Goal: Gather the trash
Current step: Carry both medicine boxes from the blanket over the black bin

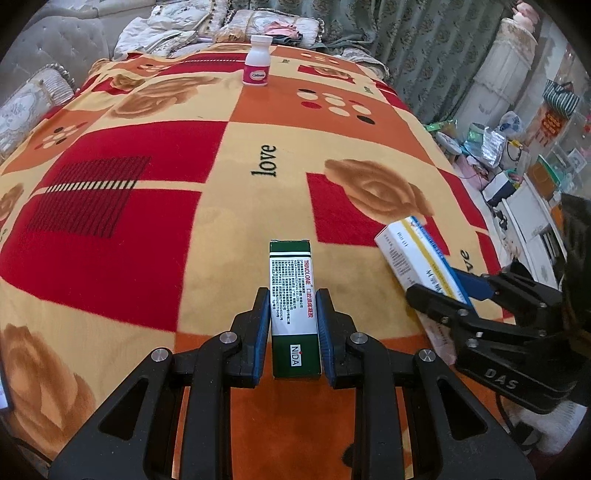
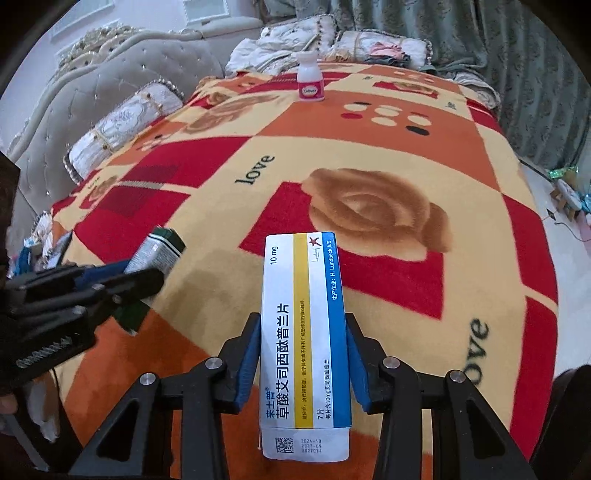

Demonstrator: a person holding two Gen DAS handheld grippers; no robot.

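Observation:
My left gripper (image 1: 293, 295) is shut on a green and white medicine box (image 1: 291, 273), which sticks out forward between the blue pads above the blanket. In the right wrist view the same gripper (image 2: 144, 271) and green box (image 2: 162, 247) show at the left. My right gripper (image 2: 303, 321) is shut on a white, yellow and blue medicine box (image 2: 303, 295), held lengthwise between its pads. That gripper (image 1: 436, 284) and its box (image 1: 410, 251) appear at the right of the left wrist view. A white bottle with a pink label (image 1: 257, 61) (image 2: 311, 83) stands upright at the bed's far end.
A red, orange and cream blanket (image 1: 147, 221) covers the bed. Pillows (image 2: 122, 125) and a grey tufted headboard (image 2: 92, 85) lie along the left, folded bedding (image 1: 177, 26) at the far end, green curtains (image 1: 424, 44) behind. Bags and boxes (image 1: 498, 155) crowd the floor on the right.

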